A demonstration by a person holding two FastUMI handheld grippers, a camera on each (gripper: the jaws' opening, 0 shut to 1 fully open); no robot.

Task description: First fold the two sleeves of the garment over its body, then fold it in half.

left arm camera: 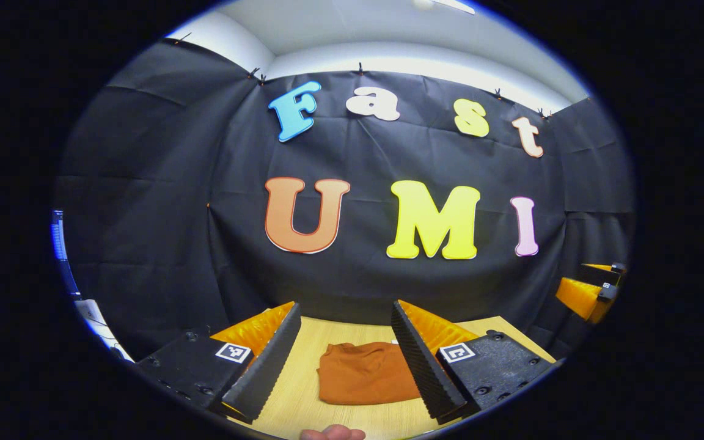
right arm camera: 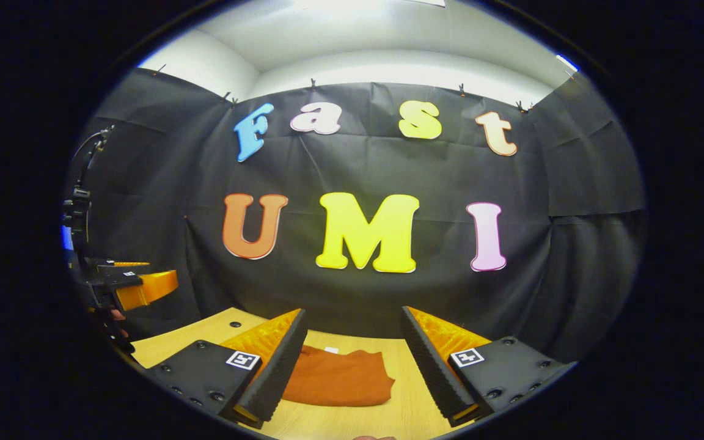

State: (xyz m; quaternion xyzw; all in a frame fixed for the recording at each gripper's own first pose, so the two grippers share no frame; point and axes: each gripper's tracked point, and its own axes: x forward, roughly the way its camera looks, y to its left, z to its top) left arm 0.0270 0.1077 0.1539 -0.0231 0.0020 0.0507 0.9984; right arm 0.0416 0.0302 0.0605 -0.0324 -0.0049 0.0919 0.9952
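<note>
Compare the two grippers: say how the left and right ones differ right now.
Left gripper has the rust-orange garment lying between its jaws and against its right one; right gripper has the garment reaching behind its left jaw. Both are open, raised above the wooden table, empty.

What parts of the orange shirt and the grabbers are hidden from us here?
- Garment: in the left gripper view its right edge sits behind the left gripper's finger; the sleeves can't be told apart in the bundle.
- Garment: in the right gripper view its left side is behind the right gripper's finger.
- The small white spot on it is too small to identify.
- Table: cut off at the picture's bottom edge.
</note>
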